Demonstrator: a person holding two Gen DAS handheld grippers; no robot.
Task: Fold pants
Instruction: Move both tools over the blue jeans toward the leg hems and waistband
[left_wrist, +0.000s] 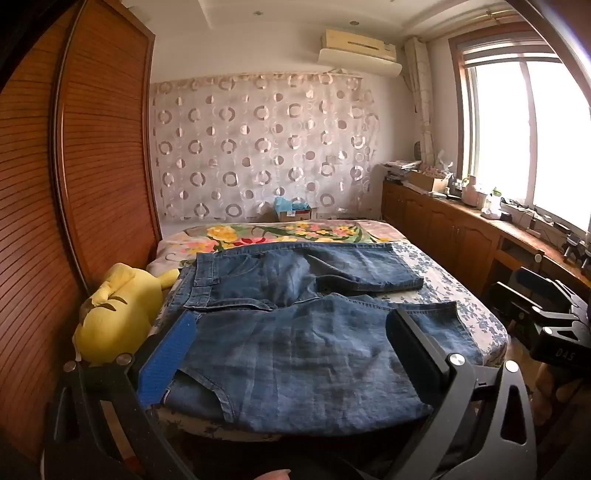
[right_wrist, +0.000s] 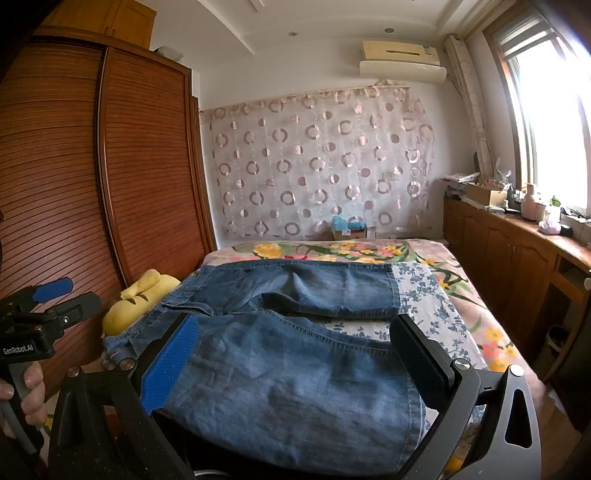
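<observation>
Blue denim pants (left_wrist: 295, 325) lie spread flat on the bed (left_wrist: 480, 317), waistband to the left, both legs pointing right, the near leg toward me. They also show in the right wrist view (right_wrist: 288, 369). My left gripper (left_wrist: 291, 332) is open above the near leg close to the waistband, holding nothing. My right gripper (right_wrist: 295, 339) is open above the near leg, holding nothing. The right gripper also shows at the right edge of the left wrist view (left_wrist: 535, 295). The left gripper shows at the left edge of the right wrist view (right_wrist: 44, 299).
A yellow plush toy (left_wrist: 114, 317) lies at the bed's left edge beside a wooden wardrobe (left_wrist: 74, 184). A floral cover (left_wrist: 258, 232) spans the far bed. Low wooden cabinets (left_wrist: 461, 229) with clutter run under the window on the right. A patterned curtain (left_wrist: 258, 147) hangs behind.
</observation>
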